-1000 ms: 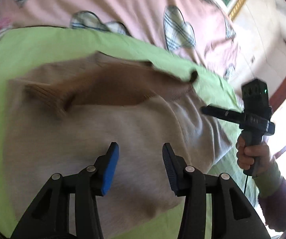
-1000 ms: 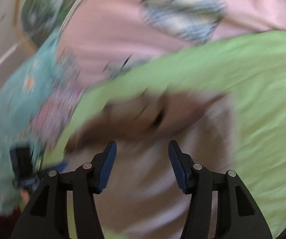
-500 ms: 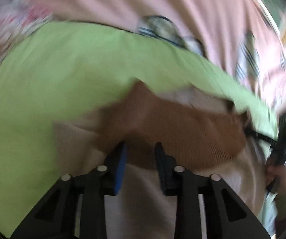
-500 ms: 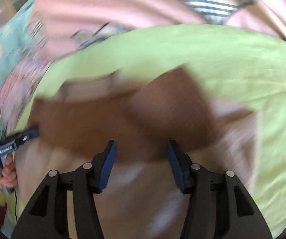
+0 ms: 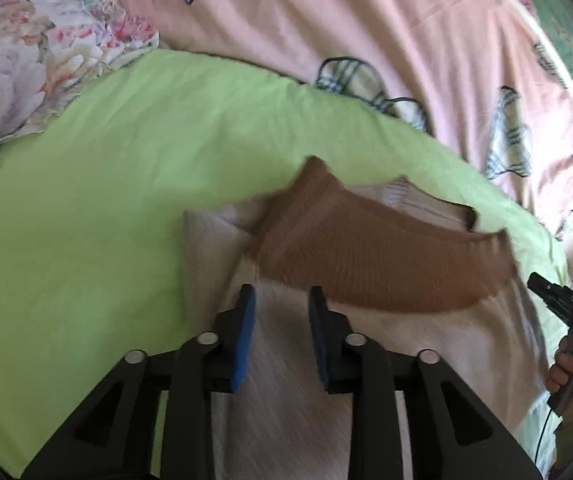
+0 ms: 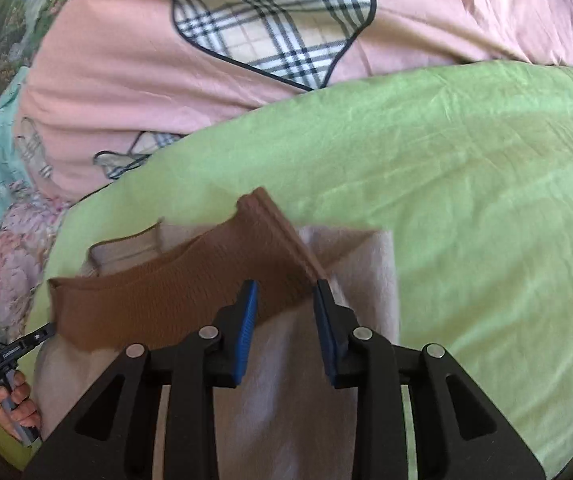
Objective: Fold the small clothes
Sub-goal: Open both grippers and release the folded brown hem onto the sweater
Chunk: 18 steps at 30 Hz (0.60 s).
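Garment: you have the sweater [image 5: 366,360] flat on the green sheet [image 5: 106,200], its brown band [image 5: 386,264] across the top.
Left gripper [image 5: 282,300]: jaws opening, nothing pinched.
Right gripper [image 6: 286,296]: jaws closing beside the band's corner; no grip yet.
Tip: seat both pads on the edge before you lift.

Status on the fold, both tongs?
Left tongs opening, right tongs closing, both over fabric. Beige knit garment with brown ribbed band on green sheet. Nothing blocking.

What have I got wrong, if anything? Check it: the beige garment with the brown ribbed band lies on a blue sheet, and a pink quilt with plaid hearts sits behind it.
The sheet's colour is wrong. The beige garment with the brown ribbed band lies on a light green sheet, not a blue one, as the right wrist view shows. The pink quilt with plaid hearts does sit behind it.
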Available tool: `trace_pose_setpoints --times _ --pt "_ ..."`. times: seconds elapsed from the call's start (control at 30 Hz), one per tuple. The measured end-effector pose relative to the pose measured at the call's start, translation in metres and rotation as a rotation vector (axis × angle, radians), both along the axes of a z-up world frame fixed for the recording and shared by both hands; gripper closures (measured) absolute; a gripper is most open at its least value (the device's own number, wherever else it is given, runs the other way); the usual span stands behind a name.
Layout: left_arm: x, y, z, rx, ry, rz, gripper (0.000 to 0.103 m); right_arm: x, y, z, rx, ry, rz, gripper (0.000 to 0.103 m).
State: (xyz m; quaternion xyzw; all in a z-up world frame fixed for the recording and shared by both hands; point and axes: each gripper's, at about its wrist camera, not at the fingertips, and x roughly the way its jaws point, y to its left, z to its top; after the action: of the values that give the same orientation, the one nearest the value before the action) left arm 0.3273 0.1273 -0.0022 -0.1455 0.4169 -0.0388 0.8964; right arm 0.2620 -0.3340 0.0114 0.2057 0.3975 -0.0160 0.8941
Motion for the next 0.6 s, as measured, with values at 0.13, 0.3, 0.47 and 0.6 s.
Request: trace_pose_setpoints --times 0.13,0.3,0.47,0.6 --pt "-0.037 -0.019 0.008 -0.051 -0.030 -0.046 0.068 -0.024 0.032 0.009 0.034 -0.022 0.115 0.072" --pt "-0.070 -0.038 0.012 -0.070 -0.039 -0.107 0.064 -0.029 0.077 0.005 0.079 -0.018 0.272 0.072" --pt "-0.091 -0.045 0.012 -0.074 0.011 -0.124 0.064 -0.021 0.099 -0.001 0.135 0.006 0.353 0.072" --pt "-0.095 -0.050 0.012 -0.136 0.036 -0.137 0.057 -0.019 0.113 -0.008 0.176 0.047 0.401 0.072"
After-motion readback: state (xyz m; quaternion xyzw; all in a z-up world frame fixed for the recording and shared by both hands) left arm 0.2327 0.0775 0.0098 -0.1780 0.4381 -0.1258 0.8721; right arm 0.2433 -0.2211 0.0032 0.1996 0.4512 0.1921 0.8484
